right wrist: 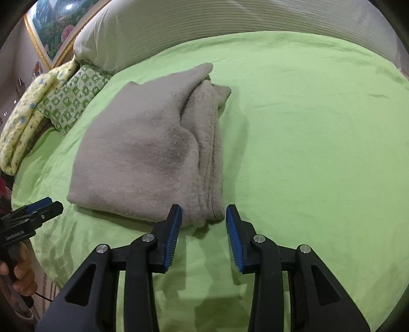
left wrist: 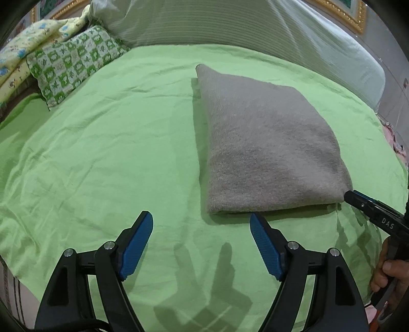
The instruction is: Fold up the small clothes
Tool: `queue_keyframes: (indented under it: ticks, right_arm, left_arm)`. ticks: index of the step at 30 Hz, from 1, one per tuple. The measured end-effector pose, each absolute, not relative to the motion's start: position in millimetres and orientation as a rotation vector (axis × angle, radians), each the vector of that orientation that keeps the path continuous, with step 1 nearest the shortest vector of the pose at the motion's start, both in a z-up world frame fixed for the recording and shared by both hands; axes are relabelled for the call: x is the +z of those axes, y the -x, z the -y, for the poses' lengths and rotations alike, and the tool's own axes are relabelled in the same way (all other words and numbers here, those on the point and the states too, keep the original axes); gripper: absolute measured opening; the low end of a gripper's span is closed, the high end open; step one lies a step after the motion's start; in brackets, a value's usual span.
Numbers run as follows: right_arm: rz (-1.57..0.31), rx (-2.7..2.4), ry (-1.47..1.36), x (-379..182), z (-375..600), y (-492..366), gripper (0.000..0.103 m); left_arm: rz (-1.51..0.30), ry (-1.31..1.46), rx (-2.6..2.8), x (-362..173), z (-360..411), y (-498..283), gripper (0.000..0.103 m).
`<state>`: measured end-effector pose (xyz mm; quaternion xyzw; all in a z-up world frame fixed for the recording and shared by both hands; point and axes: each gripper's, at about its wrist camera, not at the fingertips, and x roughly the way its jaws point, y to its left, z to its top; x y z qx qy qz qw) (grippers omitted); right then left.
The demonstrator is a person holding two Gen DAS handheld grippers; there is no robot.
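A grey fleece cloth [left wrist: 268, 148] lies folded into a thick rectangle on the green bedsheet [left wrist: 115, 153]. In the right wrist view the grey cloth [right wrist: 143, 153] shows its stacked folded edges along its right side. My right gripper [right wrist: 203, 214] stands partly open at the cloth's near right corner. Its blue pads [right wrist: 176, 219] flank that corner, and the fabric lies flat and unsqueezed. The left wrist view shows the right gripper [left wrist: 349, 196] touching that same corner. My left gripper [left wrist: 202, 222] is wide open and empty, just short of the cloth's near edge. The left gripper [right wrist: 51, 205] also shows at the left of the right wrist view.
A green-and-white patterned pillow [left wrist: 74, 63] and a yellow printed pillow [left wrist: 23, 51] lie at the far left. A pale ribbed headboard cushion [left wrist: 230, 23] runs along the back. The green sheet [right wrist: 319, 140] stretches bare to the right of the cloth. A hand [left wrist: 388, 270] holds the right gripper's handle.
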<state>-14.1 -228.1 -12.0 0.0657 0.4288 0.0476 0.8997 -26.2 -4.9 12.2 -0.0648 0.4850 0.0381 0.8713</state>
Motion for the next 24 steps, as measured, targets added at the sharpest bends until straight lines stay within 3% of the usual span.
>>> queue_keyframes:
  ticks: [10,14,23,24]
  right_arm:
    - [-0.813,0.118,-0.121,10,218,29,0.04]
    - [-0.769,0.121,-0.126,25,212,12,0.051]
    - [-0.789,0.138,-0.163,24,195,-72,0.052]
    - [-0.822,0.144,-0.161,17,193,-79,0.048]
  left_arm:
    - [-0.969,0.132,0.07,18,7,36,0.081]
    - [-0.973,0.16,0.059,18,2,27,0.082]
    - [-1.002,0.174,0.043,11,5,11,0.082]
    - [-1.005,0.17,0.037,10,6,10,0.082]
